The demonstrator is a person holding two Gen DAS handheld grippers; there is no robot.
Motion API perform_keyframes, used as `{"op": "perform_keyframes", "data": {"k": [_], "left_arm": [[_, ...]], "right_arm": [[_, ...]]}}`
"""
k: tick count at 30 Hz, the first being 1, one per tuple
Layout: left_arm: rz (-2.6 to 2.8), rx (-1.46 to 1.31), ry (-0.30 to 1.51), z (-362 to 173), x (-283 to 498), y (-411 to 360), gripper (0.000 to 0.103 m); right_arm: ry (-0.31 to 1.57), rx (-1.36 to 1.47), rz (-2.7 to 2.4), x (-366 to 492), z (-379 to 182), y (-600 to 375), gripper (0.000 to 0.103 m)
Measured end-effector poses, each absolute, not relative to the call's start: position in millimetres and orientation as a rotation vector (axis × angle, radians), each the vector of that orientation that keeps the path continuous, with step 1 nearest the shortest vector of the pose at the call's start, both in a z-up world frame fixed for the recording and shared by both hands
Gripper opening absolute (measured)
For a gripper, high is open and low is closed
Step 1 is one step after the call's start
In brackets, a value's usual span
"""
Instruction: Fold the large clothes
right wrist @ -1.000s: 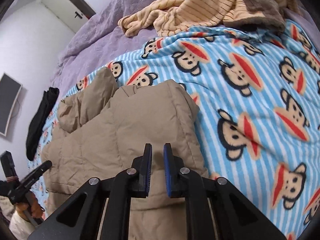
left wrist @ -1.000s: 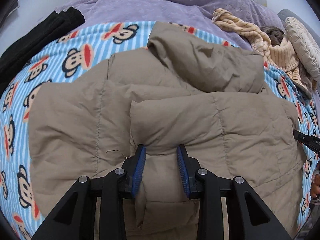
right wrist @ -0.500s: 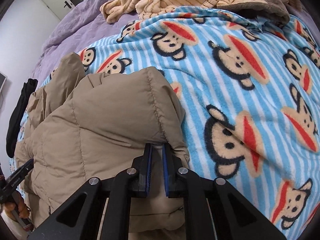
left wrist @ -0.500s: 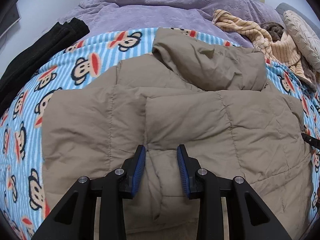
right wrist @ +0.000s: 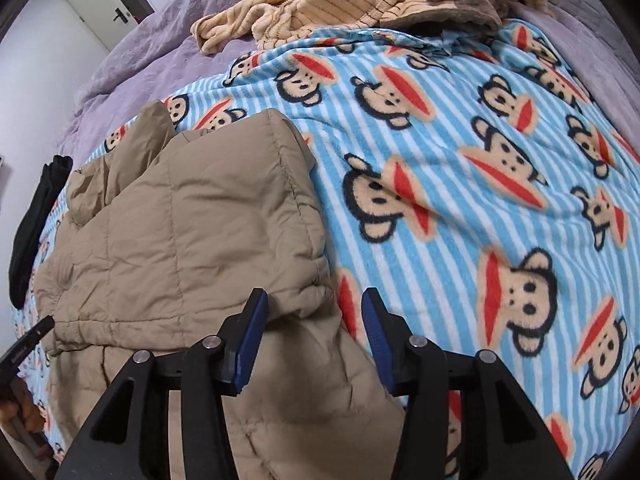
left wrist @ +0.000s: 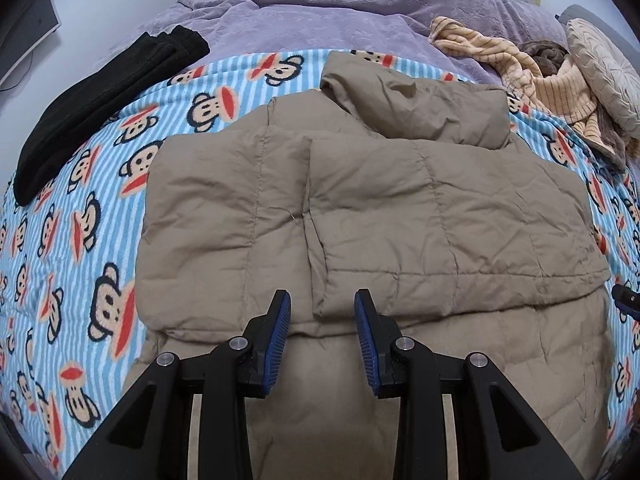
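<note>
Door (right wrist: 120, 14) beyond bed only rightward; cushion (left wrist: 604, 76) only leftward.

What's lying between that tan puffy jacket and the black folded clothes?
Only the monkey-print blanket. In the left wrist view, a bare strip of it separates the jacket from the black clothes.

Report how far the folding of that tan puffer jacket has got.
Done: both sleeves of the tan puffer jacket lie folded in across its body, on the monkey-print blanket. In hand: nothing. The left gripper and right gripper are open, each poised over the jacket with nothing clamped. Left: the hood lies loose at the top and the hem end is not folded up, so likely the lengthwise fold remains.
</note>
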State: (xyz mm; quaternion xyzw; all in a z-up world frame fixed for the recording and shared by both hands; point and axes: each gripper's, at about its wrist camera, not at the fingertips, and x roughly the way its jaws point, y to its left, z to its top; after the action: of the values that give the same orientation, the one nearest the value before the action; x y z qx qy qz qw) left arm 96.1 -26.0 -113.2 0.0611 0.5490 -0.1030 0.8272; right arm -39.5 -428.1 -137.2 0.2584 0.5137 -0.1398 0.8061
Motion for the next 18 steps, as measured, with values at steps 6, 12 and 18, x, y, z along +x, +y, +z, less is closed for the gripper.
{"op": "perform_keyframes", "data": {"k": [6,12,18], "left_arm": [[-0.173,0.117,1.144,-105,64,-26,0.097],[-0.148,0.108,1.208,-105,43,-22,0.097],[-0.117,0.127,1.24,-96,17,-23,0.098]], "right_arm": [[1.143,0.626,-0.251,-64,-138,-414,0.058],[1.191,0.644,-0.221,-82,-136,-401,0.061],[1.237,0.642,-0.172,-90,-129,-390,0.064]]}}
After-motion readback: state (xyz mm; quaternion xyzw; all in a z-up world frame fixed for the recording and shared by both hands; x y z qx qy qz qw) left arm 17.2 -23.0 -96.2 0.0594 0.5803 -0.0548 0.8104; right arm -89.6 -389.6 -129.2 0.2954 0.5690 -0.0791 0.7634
